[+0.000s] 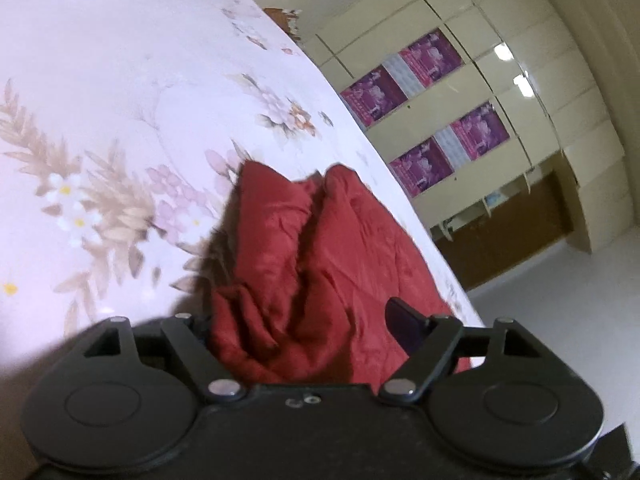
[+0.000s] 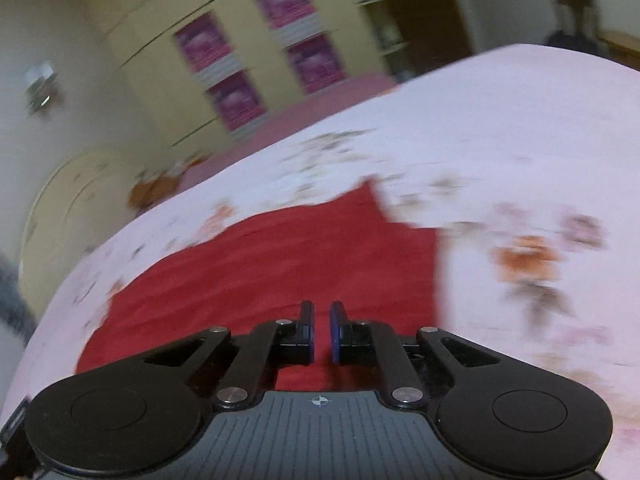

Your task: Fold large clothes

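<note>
A red garment (image 1: 304, 248) lies bunched in folds on the floral bedsheet (image 1: 120, 120) in the left wrist view. My left gripper (image 1: 304, 320) stands open wide around its near end. Its right finger (image 1: 404, 326) rests against the cloth, and the left finger is hidden behind a fold. In the right wrist view the same red garment (image 2: 280, 264) spreads flatter on the bedsheet (image 2: 500, 152), with a pointed corner at the far side. My right gripper (image 2: 322, 308) hovers over its near part, its jaws almost together with nothing between them. This view is motion-blurred.
The bed's edge runs close to the garment's right side in the left wrist view, with pale floor (image 1: 560, 300) beyond it. A cream wardrobe with purple posters (image 1: 440, 92) (image 2: 256, 56) stands across the room. A dark blurred shape (image 2: 572, 20) is past the bed's far corner.
</note>
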### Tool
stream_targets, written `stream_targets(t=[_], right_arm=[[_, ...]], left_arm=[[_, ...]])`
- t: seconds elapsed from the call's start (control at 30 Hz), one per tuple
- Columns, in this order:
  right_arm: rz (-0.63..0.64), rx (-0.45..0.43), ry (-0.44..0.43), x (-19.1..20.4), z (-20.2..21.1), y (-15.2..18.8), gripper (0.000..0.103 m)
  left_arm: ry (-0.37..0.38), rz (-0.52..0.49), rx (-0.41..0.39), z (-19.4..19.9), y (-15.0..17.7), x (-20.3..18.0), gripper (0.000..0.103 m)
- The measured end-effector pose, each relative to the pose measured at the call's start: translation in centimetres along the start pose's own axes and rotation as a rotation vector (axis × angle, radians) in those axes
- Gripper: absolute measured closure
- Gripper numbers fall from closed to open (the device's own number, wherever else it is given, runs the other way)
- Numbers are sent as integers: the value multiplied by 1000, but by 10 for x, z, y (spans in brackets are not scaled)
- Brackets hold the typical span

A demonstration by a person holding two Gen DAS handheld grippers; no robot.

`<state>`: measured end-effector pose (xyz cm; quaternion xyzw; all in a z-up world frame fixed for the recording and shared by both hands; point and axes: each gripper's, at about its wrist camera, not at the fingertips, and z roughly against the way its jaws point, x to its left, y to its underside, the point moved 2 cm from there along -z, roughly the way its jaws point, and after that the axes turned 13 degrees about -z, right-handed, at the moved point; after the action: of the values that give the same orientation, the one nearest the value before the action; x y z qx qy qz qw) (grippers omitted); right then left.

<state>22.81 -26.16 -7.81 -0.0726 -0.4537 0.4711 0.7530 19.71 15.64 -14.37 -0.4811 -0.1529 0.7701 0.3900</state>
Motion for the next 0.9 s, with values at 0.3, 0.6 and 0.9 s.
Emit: stream_targets(t=[0.3,0.6,0.9], right_arm=[[23,110,-72,42,-44,34,94],[167,198,-12,74,-101,65,96],[69,222,1,63,-103,57,98]], left_arm=[[61,31,80,0,6,0,22],[85,-71,48,-30,-9,-17,80],[96,-348,-4,-4,-22,-79,81]])
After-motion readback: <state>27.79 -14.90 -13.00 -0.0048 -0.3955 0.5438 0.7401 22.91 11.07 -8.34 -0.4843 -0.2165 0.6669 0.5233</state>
